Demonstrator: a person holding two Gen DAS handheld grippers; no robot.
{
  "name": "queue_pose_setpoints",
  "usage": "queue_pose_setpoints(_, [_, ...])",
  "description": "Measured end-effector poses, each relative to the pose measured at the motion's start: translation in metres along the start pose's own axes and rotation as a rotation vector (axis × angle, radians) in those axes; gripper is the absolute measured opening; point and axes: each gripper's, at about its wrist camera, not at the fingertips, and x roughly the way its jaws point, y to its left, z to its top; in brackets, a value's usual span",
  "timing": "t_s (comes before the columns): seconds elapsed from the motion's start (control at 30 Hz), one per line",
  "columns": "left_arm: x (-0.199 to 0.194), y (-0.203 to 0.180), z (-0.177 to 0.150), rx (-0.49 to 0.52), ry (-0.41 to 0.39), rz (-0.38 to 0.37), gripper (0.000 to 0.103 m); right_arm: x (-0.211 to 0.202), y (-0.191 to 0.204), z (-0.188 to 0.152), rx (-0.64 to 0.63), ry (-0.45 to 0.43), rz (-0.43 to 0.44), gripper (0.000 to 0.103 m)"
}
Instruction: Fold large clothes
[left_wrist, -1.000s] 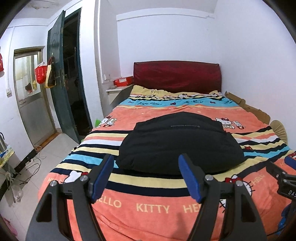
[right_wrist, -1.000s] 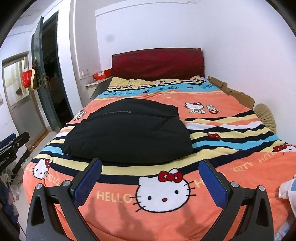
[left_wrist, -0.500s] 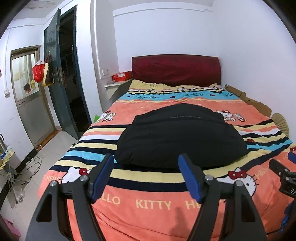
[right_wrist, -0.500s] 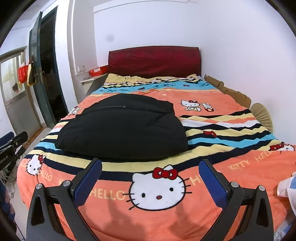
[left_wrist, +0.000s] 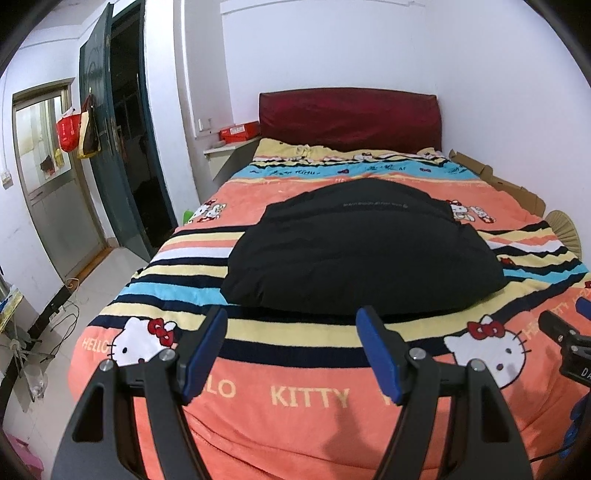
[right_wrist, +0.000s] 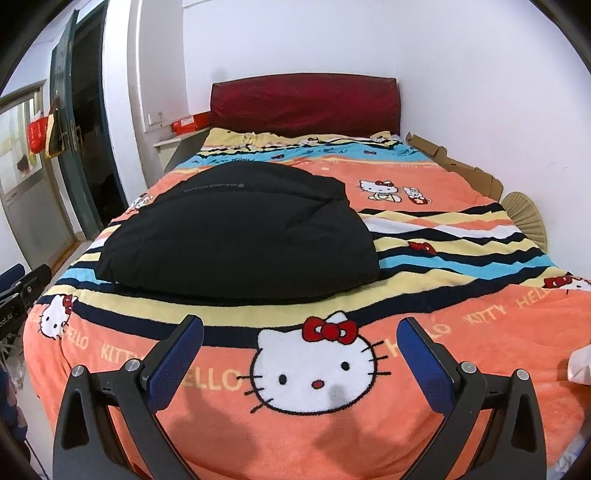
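A black padded garment (left_wrist: 362, 251) lies folded in a thick pile on the middle of the bed; it also shows in the right wrist view (right_wrist: 236, 229). My left gripper (left_wrist: 293, 350) is open and empty, held above the foot of the bed, short of the garment's near edge. My right gripper (right_wrist: 301, 358) is open and empty, over the Hello Kitty print near the foot, to the right of the garment. Neither gripper touches the garment.
The bed carries an orange striped Hello Kitty blanket (left_wrist: 303, 398) and a dark red headboard (left_wrist: 351, 114). A green door (left_wrist: 107, 155) and open floor lie to the left. Cardboard (right_wrist: 454, 166) and a straw fan (right_wrist: 524, 218) sit along the right wall. A white cloth (right_wrist: 580, 363) lies at the right edge.
Both grippers have pulled back and risen slightly from the bed, so more of the foot shows. The garment has not moved. Both stay open.
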Motion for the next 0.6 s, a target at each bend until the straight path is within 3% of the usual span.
queue_pose_setpoints(0.6, [0.014,-0.007,-0.012,0.023,0.011,0.024,0.071,0.009,-0.016,-0.004,0.014,0.003,-0.018,0.102])
